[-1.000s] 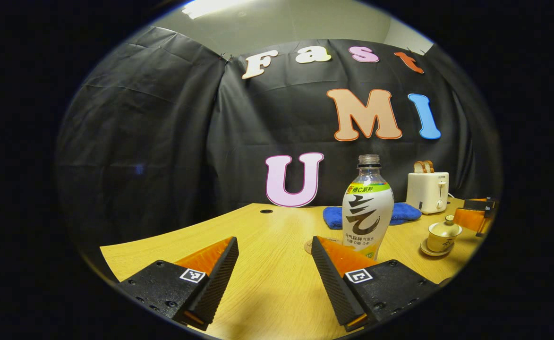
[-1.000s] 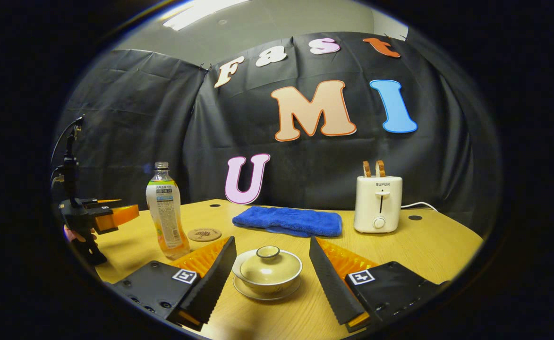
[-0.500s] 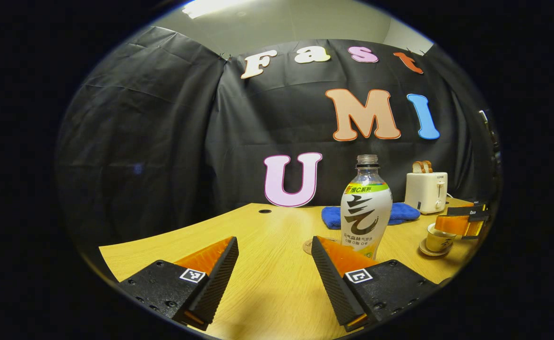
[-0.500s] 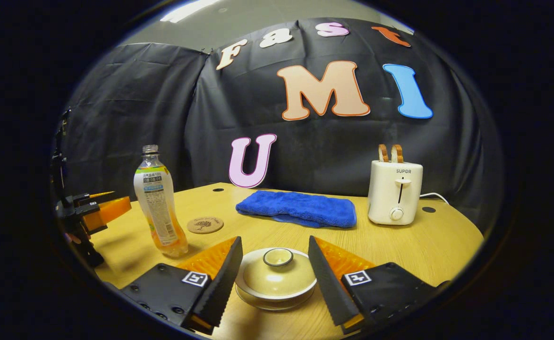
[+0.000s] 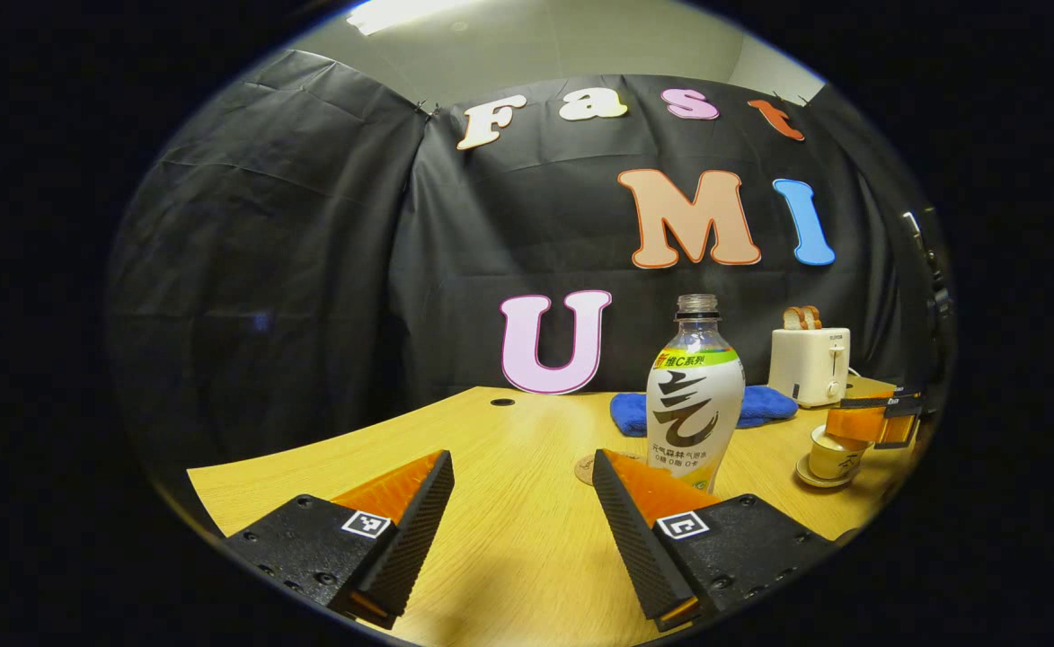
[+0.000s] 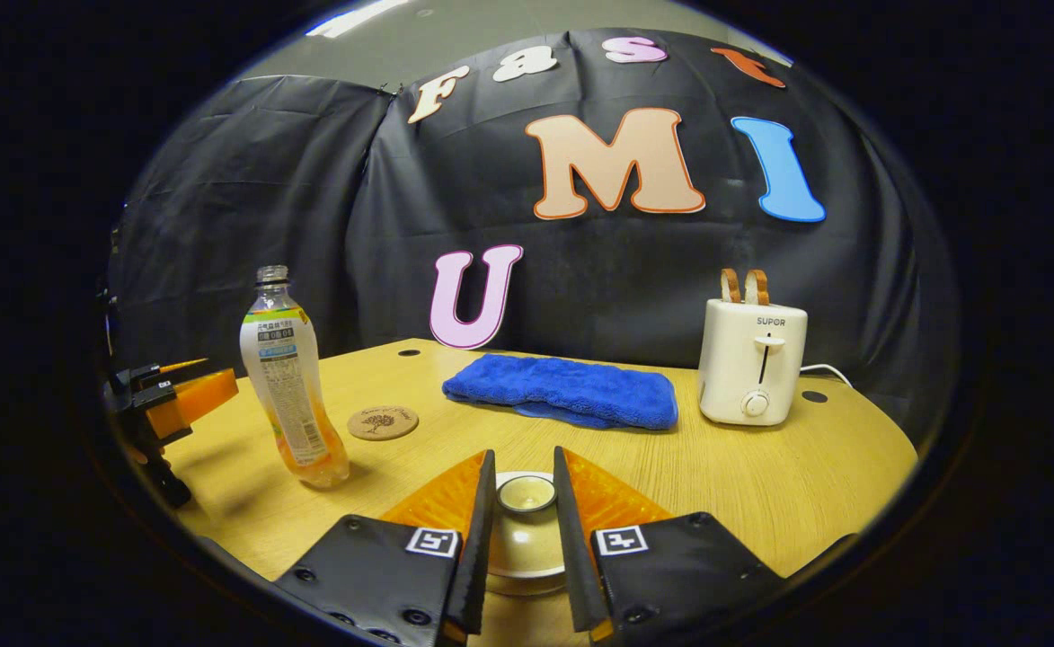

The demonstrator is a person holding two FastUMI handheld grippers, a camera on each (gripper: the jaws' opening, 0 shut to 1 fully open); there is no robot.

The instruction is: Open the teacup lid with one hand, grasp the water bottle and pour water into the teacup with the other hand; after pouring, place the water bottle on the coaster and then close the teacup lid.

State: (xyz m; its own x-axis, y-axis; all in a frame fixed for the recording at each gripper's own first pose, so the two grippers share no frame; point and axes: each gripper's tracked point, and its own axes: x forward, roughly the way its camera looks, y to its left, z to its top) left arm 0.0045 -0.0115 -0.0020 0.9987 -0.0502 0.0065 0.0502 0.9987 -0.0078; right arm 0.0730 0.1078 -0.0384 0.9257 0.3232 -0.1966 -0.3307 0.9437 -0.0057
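Observation:
A cream lidded teacup (image 6: 518, 553) on its saucer sits between the fingers of my right gripper (image 6: 524, 467), which is shut on the lid's knob (image 6: 527, 492). The left gripper view shows the same teacup (image 5: 834, 456) at far right, with the right gripper (image 5: 877, 420) on top of it. An uncapped bottle (image 5: 695, 395) with some orange drink stands upright just beyond my left gripper (image 5: 521, 456), to its right. That gripper is open and holds nothing. A round cork coaster (image 6: 383, 421) lies right of the bottle (image 6: 291, 395); the left gripper (image 6: 187, 400) hovers at far left.
A folded blue towel (image 6: 562, 400) lies at the back of the wooden table (image 6: 805, 485). A white toaster (image 6: 753, 359) with two slices of bread stands at the back right. Bare tabletop lies between the bottle and the teacup.
My right gripper moved forward and down over the teacup, and its fingers closed from wide open onto the lid's knob. The left gripper stayed almost still.

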